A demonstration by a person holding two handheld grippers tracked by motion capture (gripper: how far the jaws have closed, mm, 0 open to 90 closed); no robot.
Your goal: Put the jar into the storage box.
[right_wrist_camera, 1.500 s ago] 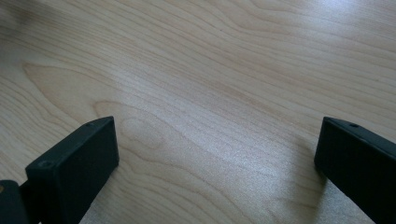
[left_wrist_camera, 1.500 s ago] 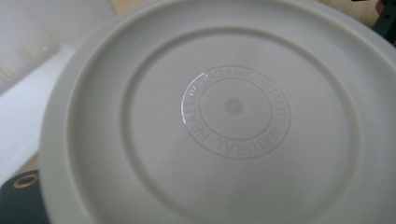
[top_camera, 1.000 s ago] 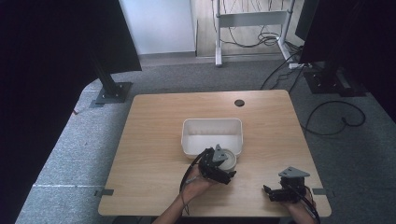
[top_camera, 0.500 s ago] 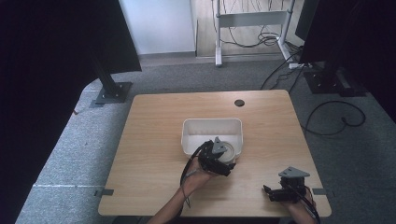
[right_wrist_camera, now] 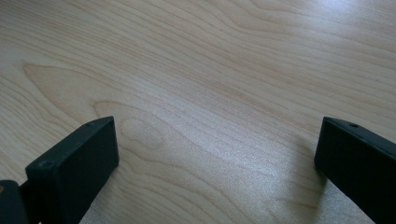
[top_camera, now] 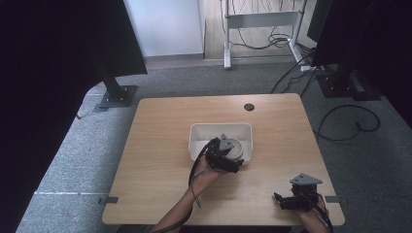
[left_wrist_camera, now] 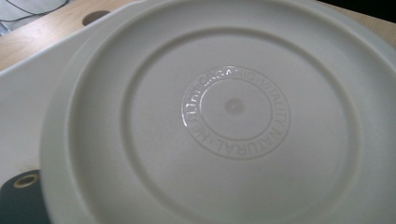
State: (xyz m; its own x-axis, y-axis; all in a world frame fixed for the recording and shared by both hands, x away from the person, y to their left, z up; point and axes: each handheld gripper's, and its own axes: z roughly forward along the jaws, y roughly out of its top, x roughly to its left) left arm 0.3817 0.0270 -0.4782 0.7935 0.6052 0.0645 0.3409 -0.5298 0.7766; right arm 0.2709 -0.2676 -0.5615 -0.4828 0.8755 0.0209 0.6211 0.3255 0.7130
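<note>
White round lid (top_camera: 235, 146), carried by the left gripper (top_camera: 224, 158), has moved up-frame over the tray (top_camera: 197, 132), suggesting placement; left jaw state indiscernible, right gripper (top_camera: 291, 201) jaws apart, idle.

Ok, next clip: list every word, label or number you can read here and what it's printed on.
"HEALTHY · ORGANIC · VITALITY · NATURAL": embossed in a ring at the centre of the round white plate, read in the left gripper view; the letters are faint, so the spelling is my best reading.
White tray, wooden table, both tools: no text visible.
</note>
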